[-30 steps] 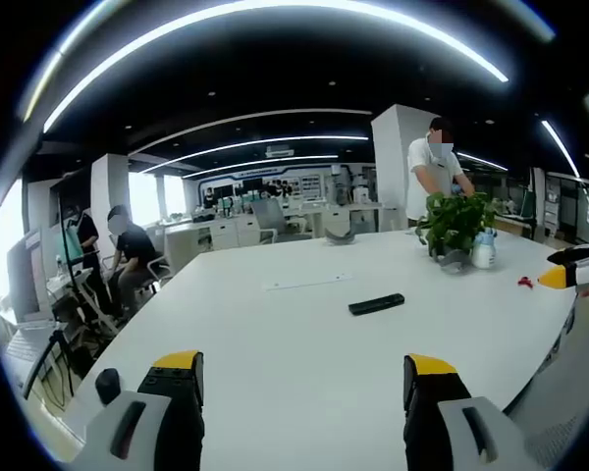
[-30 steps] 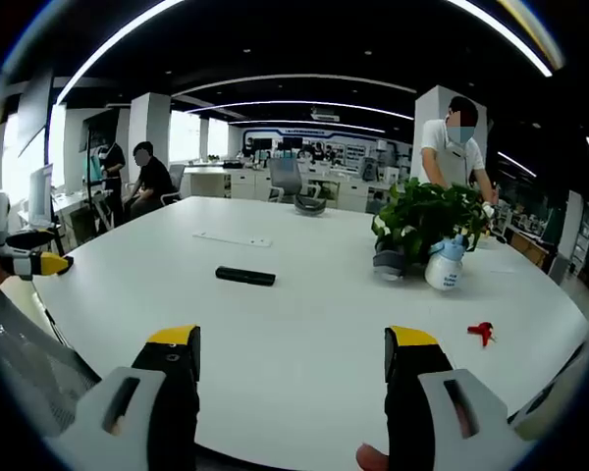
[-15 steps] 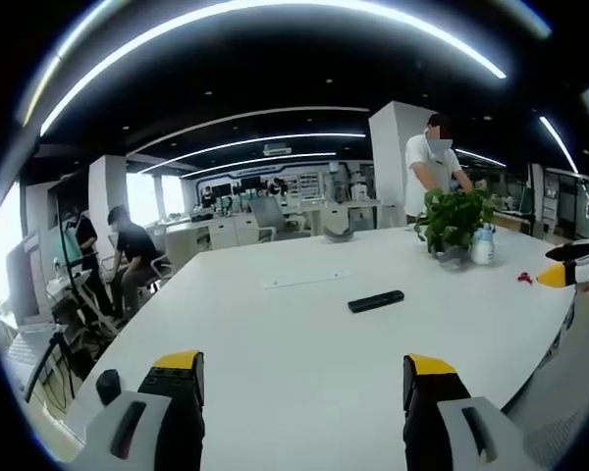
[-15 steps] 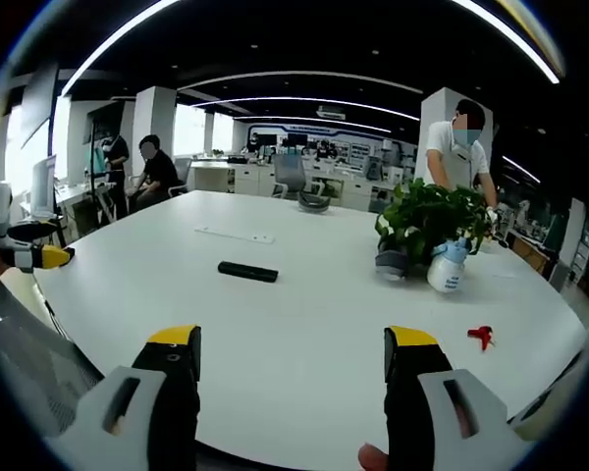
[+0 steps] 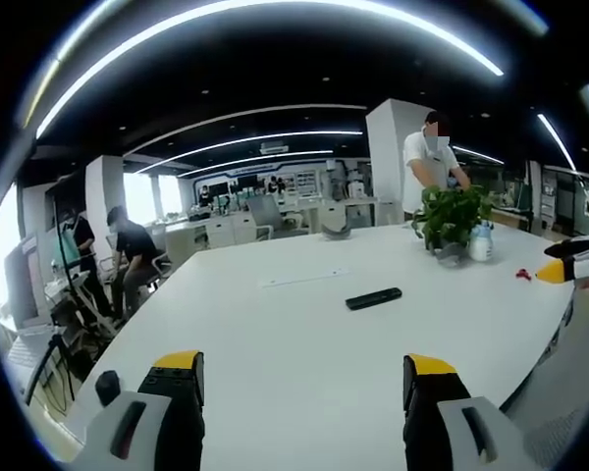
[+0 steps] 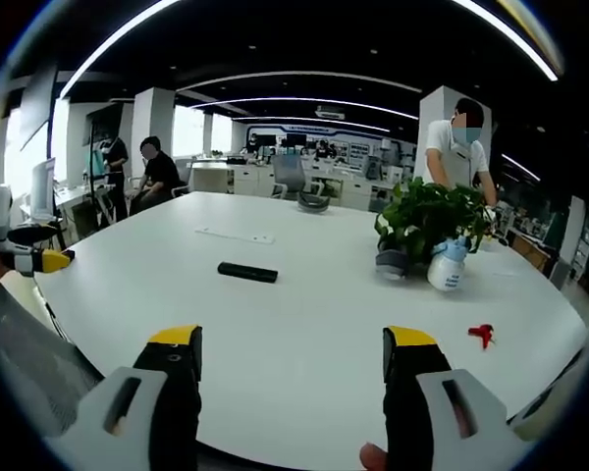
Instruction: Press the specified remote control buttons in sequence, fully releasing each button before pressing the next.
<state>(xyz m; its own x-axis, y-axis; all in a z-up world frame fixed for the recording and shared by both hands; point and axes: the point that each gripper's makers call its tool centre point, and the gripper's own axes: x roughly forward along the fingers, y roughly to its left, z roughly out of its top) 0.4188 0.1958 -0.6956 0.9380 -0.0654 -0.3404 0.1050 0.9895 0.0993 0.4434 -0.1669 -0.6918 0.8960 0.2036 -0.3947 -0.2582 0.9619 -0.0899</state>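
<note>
On the white table [image 6: 304,324], well ahead of both grippers, lay the black remote [image 6: 247,273], untouched; left gripper [image 5: 302,378] and right gripper [image 6: 290,353] stood with jaws apart and empty, so a wide-jawed approach risked pressing two buttons or nudging the remote.

White table [image 6: 304,324] stretching ahead of the fingers. Well beyond them to the right: potted plant [image 6: 422,221], white spray bottle [image 6: 446,267] just beside it, small red object [image 6: 482,335] nearer. Farther off, flat white strip [image 6: 235,235] and standing person [image 6: 456,147].

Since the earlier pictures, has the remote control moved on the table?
No. The remote control lies in the same place relative to the potted plant; the small shifts come from camera motion.
</note>
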